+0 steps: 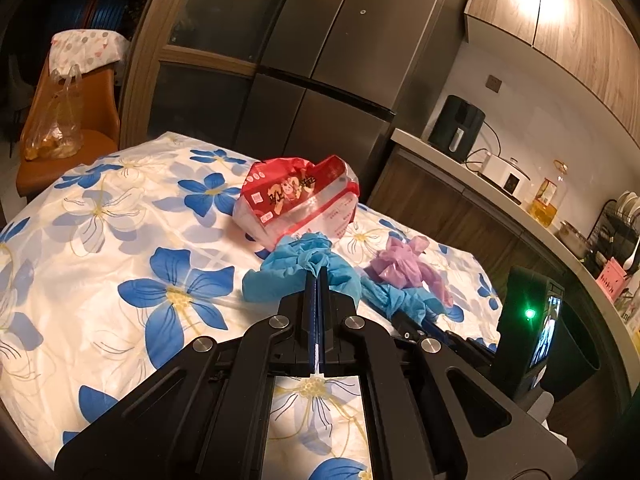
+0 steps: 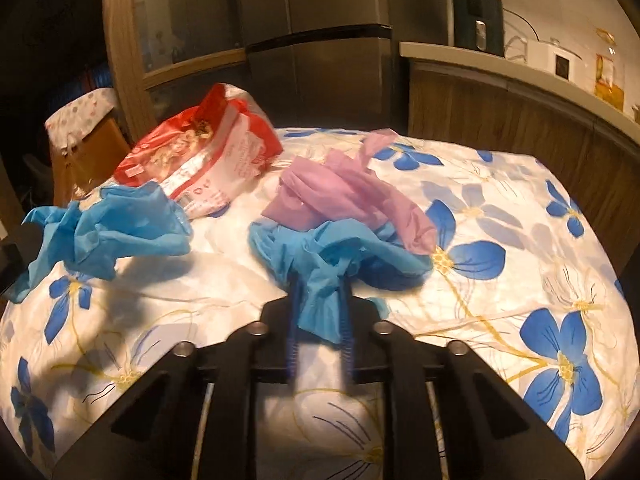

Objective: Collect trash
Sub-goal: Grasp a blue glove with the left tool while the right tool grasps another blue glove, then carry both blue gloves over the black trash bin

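Your left gripper (image 1: 316, 280) is clamped tight on a crumpled blue glove (image 1: 280, 276), held just above the flowered tablecloth (image 1: 120, 208) on the worktop. Your right gripper (image 2: 320, 292) has its jaws nearly together on a second blue glove (image 2: 332, 248), whose folds hang between the fingers. A purple glove (image 2: 344, 188) lies against that second glove, on its far side. A red and white wrapper (image 1: 298, 200) sits on the cloth behind them.
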### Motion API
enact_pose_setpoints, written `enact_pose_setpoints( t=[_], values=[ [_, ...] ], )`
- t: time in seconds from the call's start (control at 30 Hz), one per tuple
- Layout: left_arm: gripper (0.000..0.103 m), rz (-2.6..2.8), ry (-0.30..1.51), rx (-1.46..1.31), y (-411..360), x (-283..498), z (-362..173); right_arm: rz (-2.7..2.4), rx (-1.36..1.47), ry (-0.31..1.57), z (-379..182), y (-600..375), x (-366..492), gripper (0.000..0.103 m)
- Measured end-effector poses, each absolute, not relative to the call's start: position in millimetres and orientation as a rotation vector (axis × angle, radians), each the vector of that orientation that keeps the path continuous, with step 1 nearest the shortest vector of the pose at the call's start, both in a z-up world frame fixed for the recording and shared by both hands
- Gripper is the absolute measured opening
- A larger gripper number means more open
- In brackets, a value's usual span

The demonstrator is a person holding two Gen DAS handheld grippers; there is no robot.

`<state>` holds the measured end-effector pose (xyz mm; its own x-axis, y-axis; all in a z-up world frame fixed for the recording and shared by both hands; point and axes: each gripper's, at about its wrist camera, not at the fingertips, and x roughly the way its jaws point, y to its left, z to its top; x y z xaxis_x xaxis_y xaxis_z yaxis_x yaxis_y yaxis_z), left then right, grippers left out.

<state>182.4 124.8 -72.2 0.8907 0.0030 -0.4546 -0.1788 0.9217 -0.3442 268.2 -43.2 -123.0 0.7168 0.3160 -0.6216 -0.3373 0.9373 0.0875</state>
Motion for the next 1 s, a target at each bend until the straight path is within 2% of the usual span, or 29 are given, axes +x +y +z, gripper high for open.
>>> enact_pose_setpoints(
  t=[0.17, 0.57, 1.0],
  values=[
    [0.000, 0.108, 0.465, -0.384, 123.9, 177.1, -69.8, 0.391, -0.008, 0.621, -105.8, -50.2, 254.5, 0.010],
    [0.000, 0.103, 0.426, -0.354, 106.1, 150.0, -46.7, 0.454, 0.049, 0.501, -56.1, -79.7, 199.3, 0.009],
    [0.000, 0.060, 0.402, -0.303, 63.5, 117.7, -23.9, 0.404, 0.105, 0.409, -27.0, -134.8, 142.5, 0.009]
  ],
)
